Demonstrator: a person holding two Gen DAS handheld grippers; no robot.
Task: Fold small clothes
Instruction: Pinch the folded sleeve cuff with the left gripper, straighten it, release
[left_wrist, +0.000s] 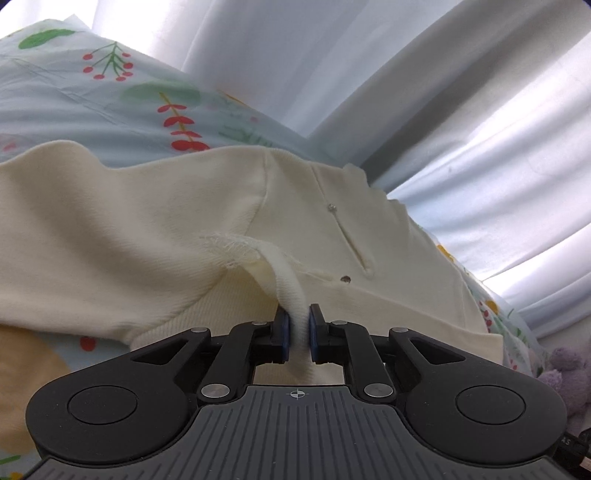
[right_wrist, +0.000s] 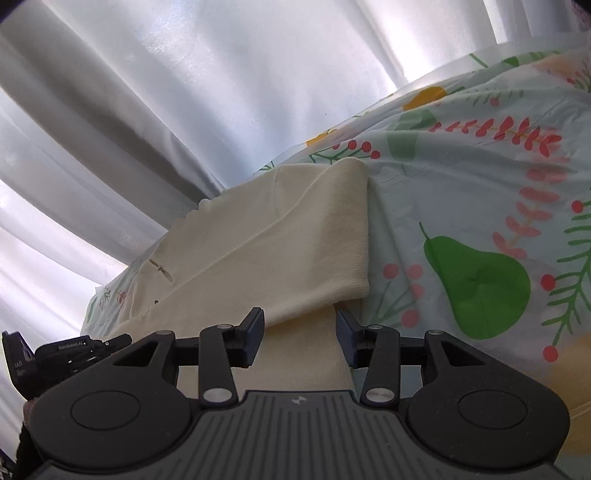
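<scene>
Already I have the cream garment (left_wrist: 129, 229) partly folded on the bed's printed sheet (left_wrist: 74, 96): one sleeve (right_wrist: 332, 236) is laid back across the body. My left gripper (left_wrist: 297, 334) is clamped on a ribbed edge pulled up from the cloth. My right gripper (right_wrist: 301, 338) stands apart, a ribbed strip lying between its pads unpressed. I judge the fold about half done; the pinched edge has yet to be carried over and flattened. Only the left view shows the slit and small studs up close; only the right shows the folded sleeve and the pear print (right_wrist: 480, 284).
</scene>
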